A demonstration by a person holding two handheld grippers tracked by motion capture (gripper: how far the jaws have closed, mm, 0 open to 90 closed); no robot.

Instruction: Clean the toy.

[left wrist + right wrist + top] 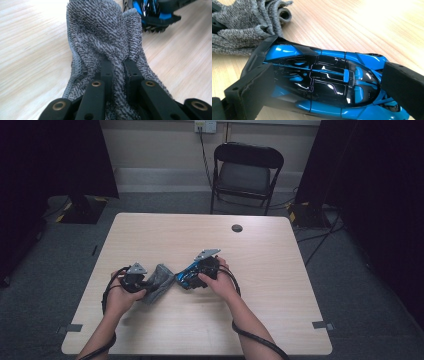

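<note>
A grey knitted cloth (159,281) lies bunched on the wooden table (270,270), left of a blue and black toy car (186,277). My left gripper (146,283) is shut on the near end of the cloth (105,32), and a fold is pinched between its black jaws (117,68). The car's edge (152,15) shows just beyond the cloth's far end. My right gripper (195,276) is shut on the toy car (324,75), one foam pad (249,85) on each side of its body. The cloth (239,25) touches the car's far end.
A round cable hole (237,228) sits in the table's far middle. A black folding chair (247,172) stands behind the table. Black cables (257,337) trail from both grippers along the person's forearms. Bare table surface lies to the right and at the front.
</note>
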